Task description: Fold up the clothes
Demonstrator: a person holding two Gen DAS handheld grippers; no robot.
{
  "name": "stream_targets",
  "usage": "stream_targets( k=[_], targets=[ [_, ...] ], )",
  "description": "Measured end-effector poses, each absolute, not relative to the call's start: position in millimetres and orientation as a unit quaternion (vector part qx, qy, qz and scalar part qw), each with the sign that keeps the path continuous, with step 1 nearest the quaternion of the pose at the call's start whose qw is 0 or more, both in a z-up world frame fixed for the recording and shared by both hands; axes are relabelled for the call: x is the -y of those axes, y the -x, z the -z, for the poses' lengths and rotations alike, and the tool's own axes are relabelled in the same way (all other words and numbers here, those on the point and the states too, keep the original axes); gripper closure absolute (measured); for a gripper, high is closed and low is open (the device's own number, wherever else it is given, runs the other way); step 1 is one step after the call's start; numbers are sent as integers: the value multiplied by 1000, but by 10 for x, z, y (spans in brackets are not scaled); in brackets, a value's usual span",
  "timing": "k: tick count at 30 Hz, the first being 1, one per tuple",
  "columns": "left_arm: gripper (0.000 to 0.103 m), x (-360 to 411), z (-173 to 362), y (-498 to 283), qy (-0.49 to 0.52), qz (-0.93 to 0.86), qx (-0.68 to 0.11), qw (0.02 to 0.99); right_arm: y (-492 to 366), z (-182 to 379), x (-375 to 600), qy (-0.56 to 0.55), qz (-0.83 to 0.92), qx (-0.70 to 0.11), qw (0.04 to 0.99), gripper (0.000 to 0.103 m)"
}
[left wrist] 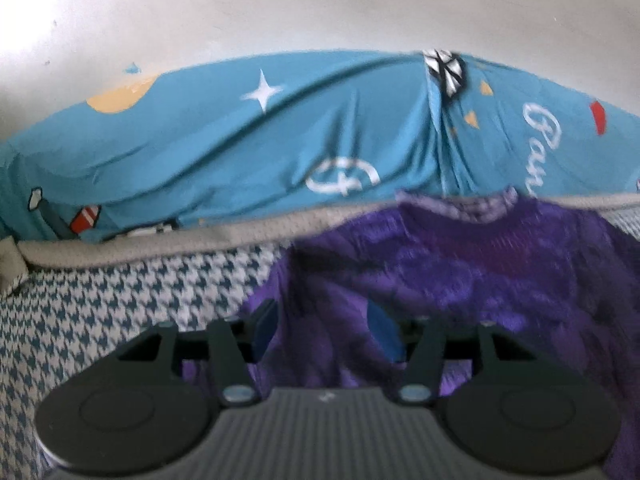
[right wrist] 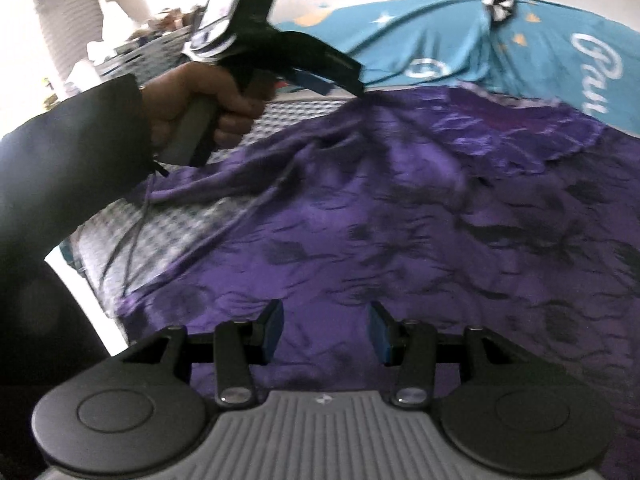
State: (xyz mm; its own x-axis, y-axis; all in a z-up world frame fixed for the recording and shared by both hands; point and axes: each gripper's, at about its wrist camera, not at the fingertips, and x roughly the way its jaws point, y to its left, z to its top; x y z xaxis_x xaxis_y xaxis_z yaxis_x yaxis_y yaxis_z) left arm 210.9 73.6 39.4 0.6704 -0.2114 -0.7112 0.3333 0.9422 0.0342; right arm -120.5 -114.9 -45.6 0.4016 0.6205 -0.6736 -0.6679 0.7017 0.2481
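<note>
So the left gripper (right wrist: pixel 352 84) is pinching the purple top's (right wrist: pixel 400 220) edge, right gripper (right wrist: pixel 326 330) spread wide just above it; everything's blurry.

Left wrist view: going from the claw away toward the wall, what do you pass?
Left claw → purple garment → grey mattress edge → blue printed sheet → white wall.

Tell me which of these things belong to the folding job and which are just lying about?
Part of the job:
- crumpled purple patterned garment
- left gripper, apparently pinching the garment's edge
- right gripper, open above the garment

Just lying about:
- teal cartoon-print bedcover
- blue-and-white houndstooth sheet
- cluttered shelf, blurred
</note>
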Motion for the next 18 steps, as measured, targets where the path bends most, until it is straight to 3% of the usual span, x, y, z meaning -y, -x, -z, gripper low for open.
stream_targets(
  k=[18],
  targets=[
    [48,-1044,-139,-1879,-149,138,-423,883,1612,572,215,72,-530,-345,771,57]
  ],
)
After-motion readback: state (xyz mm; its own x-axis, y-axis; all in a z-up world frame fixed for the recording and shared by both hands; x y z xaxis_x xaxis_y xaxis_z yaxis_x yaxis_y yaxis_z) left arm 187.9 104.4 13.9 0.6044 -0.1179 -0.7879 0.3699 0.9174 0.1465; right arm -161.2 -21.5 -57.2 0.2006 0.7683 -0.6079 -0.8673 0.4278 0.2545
